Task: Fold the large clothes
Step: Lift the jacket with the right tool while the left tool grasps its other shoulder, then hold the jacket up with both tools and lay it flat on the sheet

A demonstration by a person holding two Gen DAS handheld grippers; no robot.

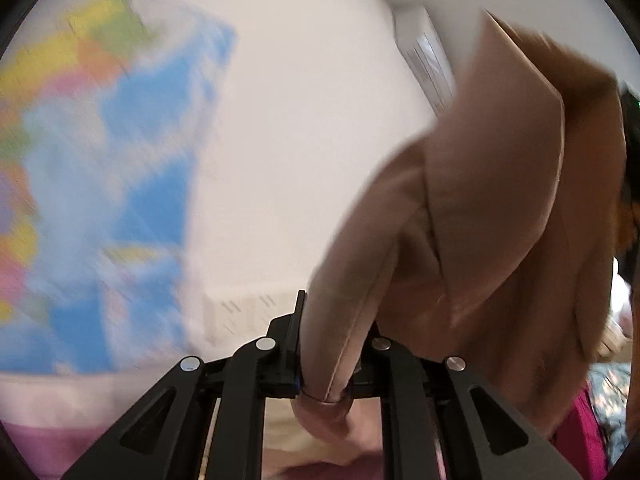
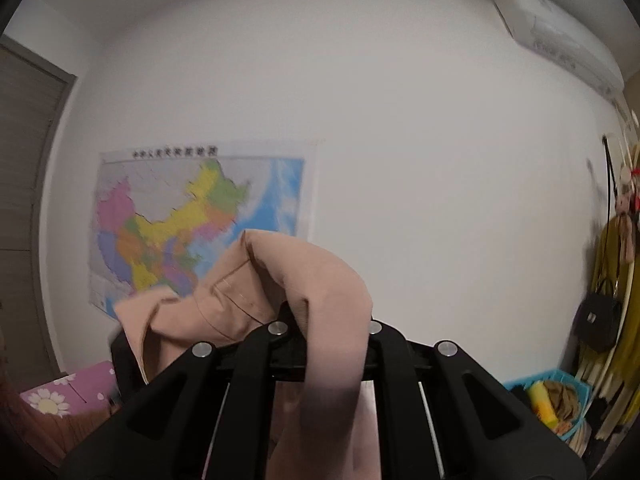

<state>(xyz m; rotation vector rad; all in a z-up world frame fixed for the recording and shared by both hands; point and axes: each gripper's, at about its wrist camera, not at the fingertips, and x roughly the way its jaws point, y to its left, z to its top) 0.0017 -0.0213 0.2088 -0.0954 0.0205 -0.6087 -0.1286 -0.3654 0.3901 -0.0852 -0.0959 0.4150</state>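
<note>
A: L gripper (image 1: 324, 360)?
B: Clamped on the tan garment (image 1: 500, 220), which rises toward 1 o'clock.
A: R gripper (image 2: 332, 328)?
B: Closed on tan cloth too; it drapes over the jaws, spilling toward 9 o'clock, wall map (image 2: 180, 220) behind.

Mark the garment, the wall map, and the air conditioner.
garment (image 1: 500, 208): left wrist view, on its broad tan panel.
wall map (image 2: 168, 220): right wrist view, on its coloured land area.
air conditioner (image 2: 560, 36): right wrist view, on its white casing.
</note>
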